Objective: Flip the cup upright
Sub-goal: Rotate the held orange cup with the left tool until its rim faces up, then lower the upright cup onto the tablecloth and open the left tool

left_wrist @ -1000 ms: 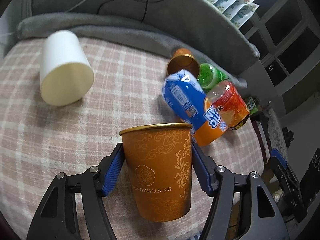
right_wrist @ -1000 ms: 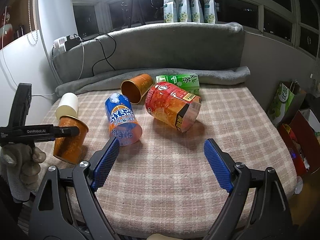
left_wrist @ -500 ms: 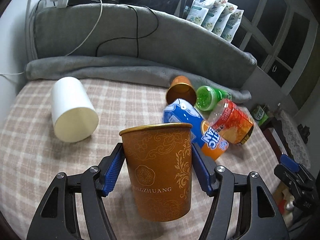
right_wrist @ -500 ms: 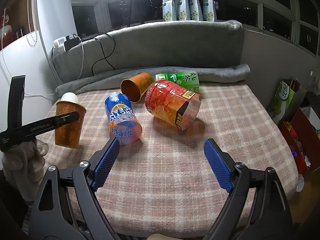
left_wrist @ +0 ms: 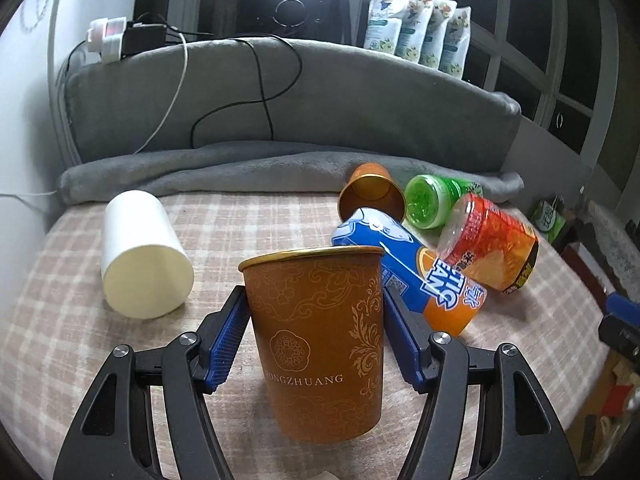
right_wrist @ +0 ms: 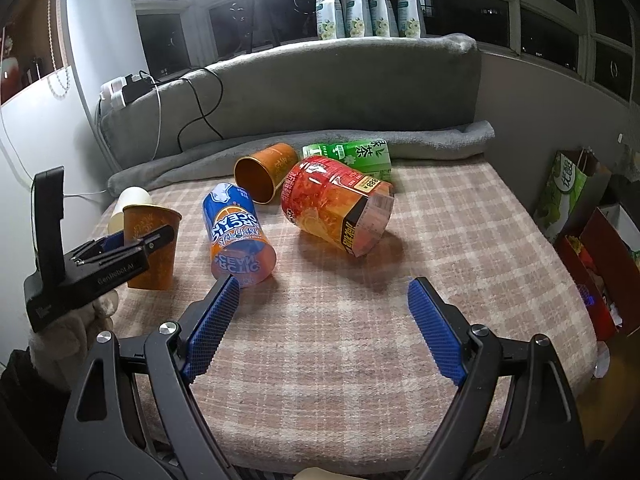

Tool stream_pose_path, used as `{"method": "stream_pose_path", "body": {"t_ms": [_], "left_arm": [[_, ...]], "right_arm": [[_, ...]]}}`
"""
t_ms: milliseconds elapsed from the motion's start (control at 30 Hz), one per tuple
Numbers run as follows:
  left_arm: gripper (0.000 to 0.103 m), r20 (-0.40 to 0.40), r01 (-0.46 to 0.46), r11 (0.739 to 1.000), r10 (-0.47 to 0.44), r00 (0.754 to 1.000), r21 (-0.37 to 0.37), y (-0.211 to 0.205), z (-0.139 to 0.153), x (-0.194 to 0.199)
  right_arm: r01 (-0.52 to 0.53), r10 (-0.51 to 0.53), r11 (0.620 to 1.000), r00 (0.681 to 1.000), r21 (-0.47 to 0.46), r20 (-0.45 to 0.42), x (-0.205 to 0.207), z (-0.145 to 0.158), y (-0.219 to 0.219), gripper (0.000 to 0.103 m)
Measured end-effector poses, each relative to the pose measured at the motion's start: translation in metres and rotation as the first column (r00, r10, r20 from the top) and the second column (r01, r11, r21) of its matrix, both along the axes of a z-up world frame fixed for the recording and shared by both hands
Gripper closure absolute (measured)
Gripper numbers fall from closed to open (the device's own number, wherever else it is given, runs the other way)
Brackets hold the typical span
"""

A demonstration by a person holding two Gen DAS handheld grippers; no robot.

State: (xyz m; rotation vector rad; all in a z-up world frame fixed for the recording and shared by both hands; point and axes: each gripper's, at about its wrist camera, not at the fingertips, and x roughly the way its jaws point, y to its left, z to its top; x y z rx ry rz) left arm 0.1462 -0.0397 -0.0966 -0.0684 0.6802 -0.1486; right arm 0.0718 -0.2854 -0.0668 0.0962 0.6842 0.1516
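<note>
An orange paper cup (left_wrist: 320,340) with gold patterns stands upright, mouth up, between the blue pads of my left gripper (left_wrist: 314,312), which is shut on it. In the right wrist view the same cup (right_wrist: 150,248) stands at the left of the checked blanket with my left gripper (right_wrist: 120,254) around it. My right gripper (right_wrist: 322,320) is open and empty above the blanket's front middle. A second orange cup (left_wrist: 370,196) lies on its side at the back, also in the right wrist view (right_wrist: 264,178).
A white cup (left_wrist: 140,252) lies on its side at the left. A blue-orange can (right_wrist: 238,236), a red-orange container (right_wrist: 336,208) and a green tea carton (right_wrist: 352,156) lie around the middle. A grey cushion (right_wrist: 320,92) backs the blanket. Bags (right_wrist: 568,196) stand off the right edge.
My left gripper has turned the orange cup from tilted to upright and set it low on the blanket. The right gripper has not moved.
</note>
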Motion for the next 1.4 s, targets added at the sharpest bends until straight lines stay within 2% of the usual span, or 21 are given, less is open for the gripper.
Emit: {"method": "stream_pose_path", "body": {"t_ms": [300,533,933,1067,1267,1400], "left_arm": [[0.038,-0.015,0.022,0.999,-0.022,1.000,0.029,-0.007,-0.012,-0.006],[0.038,0.006,0.028,0.999,-0.029,1.000,0.030,-0.005,-0.008,-0.023],[0.038,0.022,0.052,0.998,-0.053,0.998,0.035,-0.004,-0.001,-0.056],[0.036,-0.001,0.070,0.997,-0.070,0.998,0.020,-0.004,-0.003,-0.062],[0.026,-0.023,0.085,0.996,-0.085,0.996,0.014,-0.006,-0.006,-0.069],[0.025,-0.030,0.100,0.995,-0.099,0.995,0.012,-0.006,-0.004,-0.075]], "right_arm": [[0.003,-0.003,1.000,1.000,0.003,-0.001,0.000,0.000,-0.001,0.014],[-0.032,0.031,0.999,1.000,0.025,0.003,0.002,0.004,0.009,0.014],[-0.063,0.063,0.998,0.998,0.011,0.013,-0.001,0.005,0.023,0.014],[-0.061,0.061,0.998,0.998,0.014,0.016,-0.003,0.006,0.021,0.014],[-0.063,0.062,0.998,0.998,0.016,0.016,-0.004,0.007,0.021,0.014],[-0.064,0.064,0.998,0.998,0.017,0.019,-0.005,0.008,0.021,0.014]]}}
